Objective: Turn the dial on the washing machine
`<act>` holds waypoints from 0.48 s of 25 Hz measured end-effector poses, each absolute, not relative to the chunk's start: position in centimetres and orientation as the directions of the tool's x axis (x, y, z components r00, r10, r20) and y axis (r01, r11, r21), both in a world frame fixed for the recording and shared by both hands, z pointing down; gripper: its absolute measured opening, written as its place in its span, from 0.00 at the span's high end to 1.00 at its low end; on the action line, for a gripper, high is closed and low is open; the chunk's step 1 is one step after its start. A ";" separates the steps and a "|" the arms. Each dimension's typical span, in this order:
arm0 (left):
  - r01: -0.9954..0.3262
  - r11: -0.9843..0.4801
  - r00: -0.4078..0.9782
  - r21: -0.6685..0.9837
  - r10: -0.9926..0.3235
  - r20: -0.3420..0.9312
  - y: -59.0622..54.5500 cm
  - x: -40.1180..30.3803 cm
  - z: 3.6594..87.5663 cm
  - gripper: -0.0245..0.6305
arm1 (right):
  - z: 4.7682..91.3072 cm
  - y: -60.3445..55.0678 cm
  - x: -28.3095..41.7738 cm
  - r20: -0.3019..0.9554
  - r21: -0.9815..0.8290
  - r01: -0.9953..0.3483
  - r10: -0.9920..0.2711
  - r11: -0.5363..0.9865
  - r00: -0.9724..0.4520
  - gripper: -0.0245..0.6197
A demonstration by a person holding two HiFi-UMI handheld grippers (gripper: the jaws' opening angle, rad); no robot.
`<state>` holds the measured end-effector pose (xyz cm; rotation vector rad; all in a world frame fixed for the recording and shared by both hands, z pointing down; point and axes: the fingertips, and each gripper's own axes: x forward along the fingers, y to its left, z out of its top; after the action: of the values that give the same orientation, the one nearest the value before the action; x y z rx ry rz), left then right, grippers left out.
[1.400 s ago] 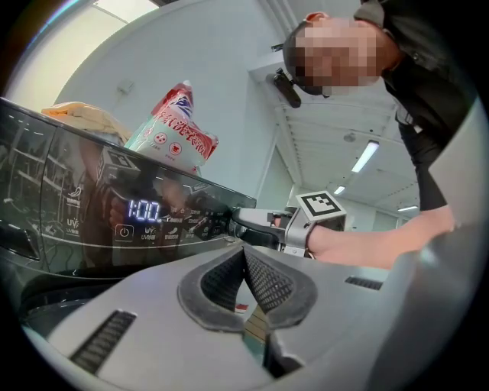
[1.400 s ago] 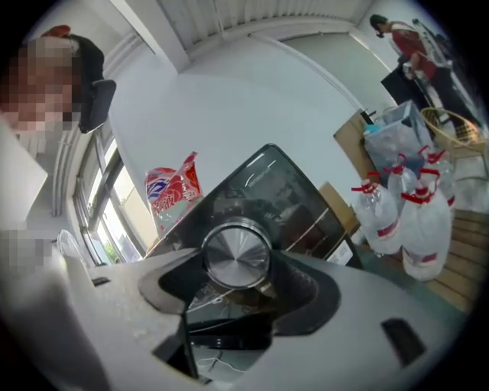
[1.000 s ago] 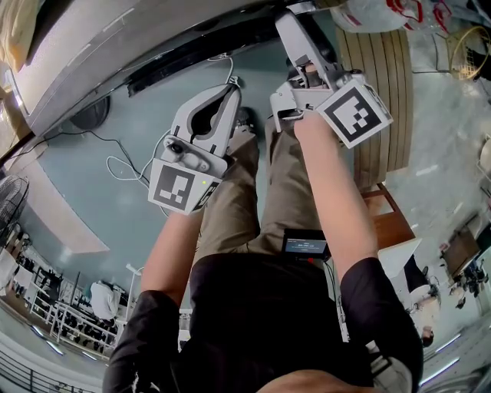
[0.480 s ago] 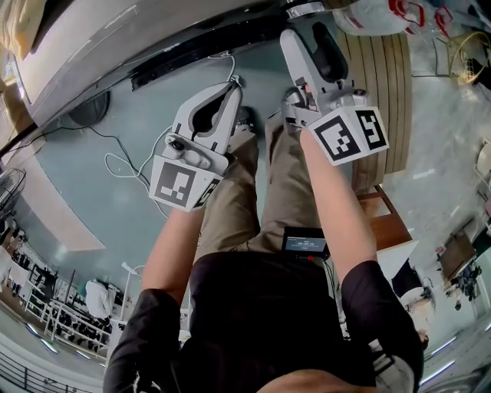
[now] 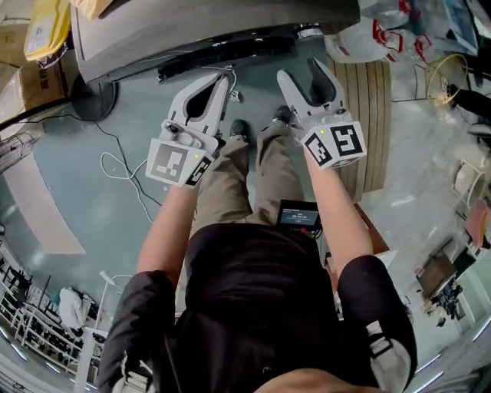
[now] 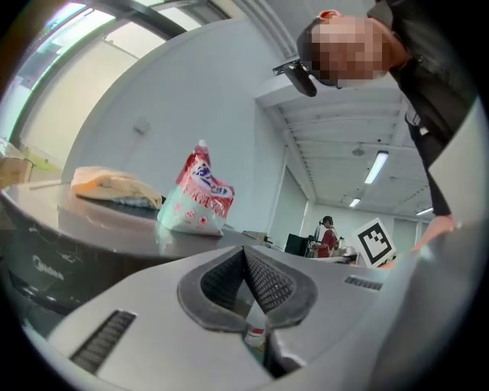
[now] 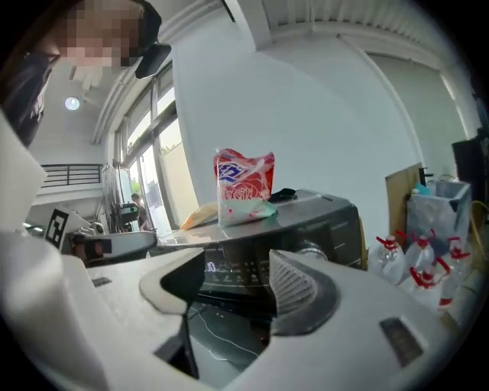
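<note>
- The left hand-held gripper [image 5: 217, 83] has its jaws together. The right hand-held gripper [image 5: 301, 71] has its jaws spread in a V. Both point at the grey washer [image 5: 215, 23] along the top of the head view.
- Also in the head view, a thin white cable [image 5: 115, 165] loops over the smooth pale floor [image 5: 69, 184]. A slatted wooden pallet [image 5: 376, 100] lies to the right, and a crinkled clear plastic bag [image 5: 360, 42] sits at its far end.
- In the left gripper view, the left hand-held gripper [image 6: 244, 252] shows ribbed dark pads [image 6: 267, 279] that meet at the tip with nothing held.
- Beyond them, a soft red, white and green pouch [image 6: 197, 195] stands on the washer's flat grey top [image 6: 99, 229]. A limp yellowish bundle [image 6: 114, 187] lies near it.
- In the right gripper view, the right hand-held gripper [image 7: 237, 263] is closing. Its jaws are wide apart and nothing is between them.
- The round silvery dial [image 7: 309, 249] sits on the washer's dark front panel [image 7: 229, 267], beside lit figures. It shows just above the ribbed right pad [image 7: 294, 286] and is clear of it.
- The pouch stands on top of the washer here too.
- Clear bottles [image 7: 416, 256] with red caps stand beside the washer. Their contents cannot be made out.
</note>
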<state>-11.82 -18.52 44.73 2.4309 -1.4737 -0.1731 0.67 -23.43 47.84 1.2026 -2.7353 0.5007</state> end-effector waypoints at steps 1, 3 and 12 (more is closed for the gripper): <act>-0.853 -0.428 0.458 0.300 -0.888 0.037 -18.1 -12.9 43.2 0.97 | 46.7 -22.9 0.2 0.228 -0.254 -0.725 -0.689 0.641 -0.689 0.55; -0.867 -0.416 0.440 0.273 -0.898 0.029 -16.8 -14.6 40.3 0.97 | 44.4 -21.3 -0.2 0.230 -0.227 -0.696 -0.657 0.681 -0.718 0.60; -0.901 -0.377 0.376 0.213 -0.925 -0.044 -11.2 -16.6 30.7 0.97 | 31.2 -17.1 3.1 0.088 -0.089 -0.672 -0.666 0.736 -0.741 0.96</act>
<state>-16.61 -11.23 30.68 2.4751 -1.6571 -0.2347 3.10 -17.11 31.19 1.1102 -2.8793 0.1782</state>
